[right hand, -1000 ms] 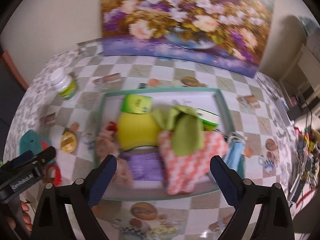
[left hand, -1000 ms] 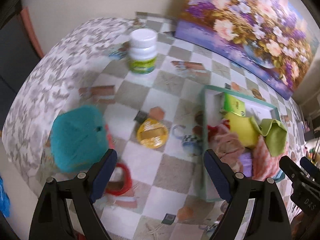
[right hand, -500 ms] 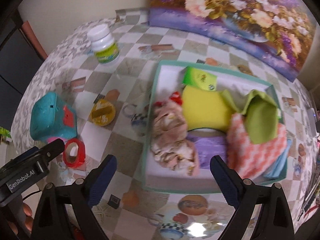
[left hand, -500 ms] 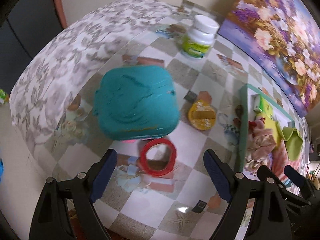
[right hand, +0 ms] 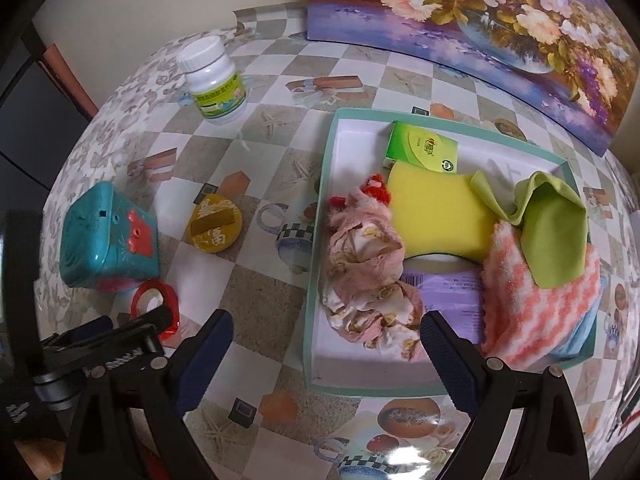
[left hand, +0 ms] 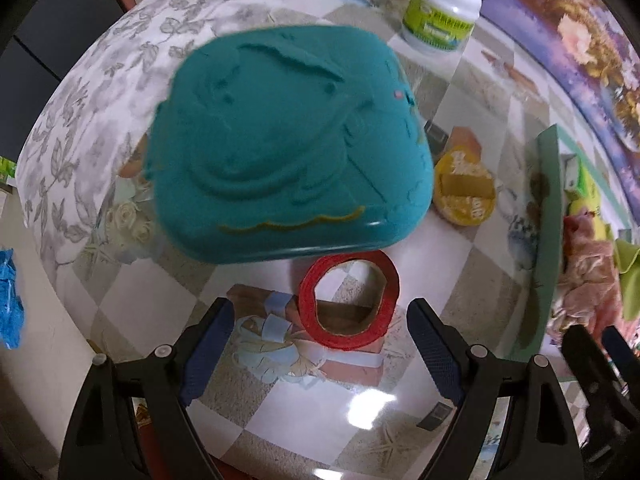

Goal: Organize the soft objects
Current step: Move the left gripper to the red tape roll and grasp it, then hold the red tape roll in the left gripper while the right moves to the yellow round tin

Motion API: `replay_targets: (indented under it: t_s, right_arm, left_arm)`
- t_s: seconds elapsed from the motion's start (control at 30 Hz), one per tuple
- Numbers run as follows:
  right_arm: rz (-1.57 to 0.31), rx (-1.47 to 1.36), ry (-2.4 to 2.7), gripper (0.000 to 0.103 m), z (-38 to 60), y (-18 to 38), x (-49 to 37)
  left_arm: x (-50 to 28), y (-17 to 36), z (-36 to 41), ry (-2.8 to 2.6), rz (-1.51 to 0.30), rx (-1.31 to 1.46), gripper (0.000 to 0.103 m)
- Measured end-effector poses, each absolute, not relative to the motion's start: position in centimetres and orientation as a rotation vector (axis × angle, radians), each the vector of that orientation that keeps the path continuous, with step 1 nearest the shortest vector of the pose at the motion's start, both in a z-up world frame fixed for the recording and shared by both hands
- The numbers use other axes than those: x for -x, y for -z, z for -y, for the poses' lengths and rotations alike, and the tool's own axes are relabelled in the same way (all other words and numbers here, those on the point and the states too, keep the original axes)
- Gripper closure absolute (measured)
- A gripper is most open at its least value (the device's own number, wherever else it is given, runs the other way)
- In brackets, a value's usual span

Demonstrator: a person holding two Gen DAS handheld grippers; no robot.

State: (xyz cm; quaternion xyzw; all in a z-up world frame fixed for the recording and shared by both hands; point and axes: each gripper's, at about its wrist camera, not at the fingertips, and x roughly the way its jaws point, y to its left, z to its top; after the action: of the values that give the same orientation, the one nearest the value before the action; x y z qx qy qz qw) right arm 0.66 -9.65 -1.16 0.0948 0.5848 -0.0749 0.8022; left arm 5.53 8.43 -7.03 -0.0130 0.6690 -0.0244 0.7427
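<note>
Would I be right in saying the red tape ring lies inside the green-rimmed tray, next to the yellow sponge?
Not quite: the red tape ring lies on the table beside the teal toy, outside the tray. The yellow sponge is in the tray, as the right wrist view shows.

A home: patterned tablecloth (right hand: pixel 280 128); flower painting (right hand: pixel 480 12) leaning on the wall.
</note>
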Motion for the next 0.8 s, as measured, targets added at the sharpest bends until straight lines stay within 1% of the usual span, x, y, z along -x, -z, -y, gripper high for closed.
replay_targets:
  t_s: [0.17,0.27,0.37,0.43,0.5,0.53,0.57,0.8]
  right_arm:
    - [-1.240,-0.204,0.158,0.007,9.7,0.9,-1.0]
    - [-1.234,-0.200,0.158,0.007,9.7,0.8,-1.1]
    - [-1.231,-0.199,0.159,0.007,9.7,0.8,-1.2]
    - [-1.232,-0.195,0.161,0.007,9.6,0.8,-1.2]
    - [-1.232,-0.193,0.162,0.007,9.7,0.8,-1.2]
    - [-1.232,-0.194,0.163,0.007,9.7,0.8,-1.2]
    - [-1.230,-0.193,0.163,0.007,9.7,0.8,-1.3]
    - [-1.222,-0.191,0.165,0.007,9.7,0.6,-1.2]
  left_arm:
    - [-5.6,8.0,-7.6,0.061,-1.481,-0.014,0.016]
    - [-5.7,8.4,-6.7,0.073,-1.480,-0.049,0.025]
    - [-5.7,8.4,-6.3,0.078,-1.464,-0.064,0.027]
    - [-5.8,8.3,-6.0,0.090,-1.455,-0.074,0.032]
    - [-5.8,8.2,-5.6,0.106,-1.443,-0.085,0.041]
    - [-5.7,8.1,-5.5,0.114,-1.439,-0.090,0.043]
    - [-5.7,8.1,-5.3,0.123,-1.435,-0.093,0.048]
    - [-6.2,8.1,-4.6,0.143,-1.430,-0.088,0.049]
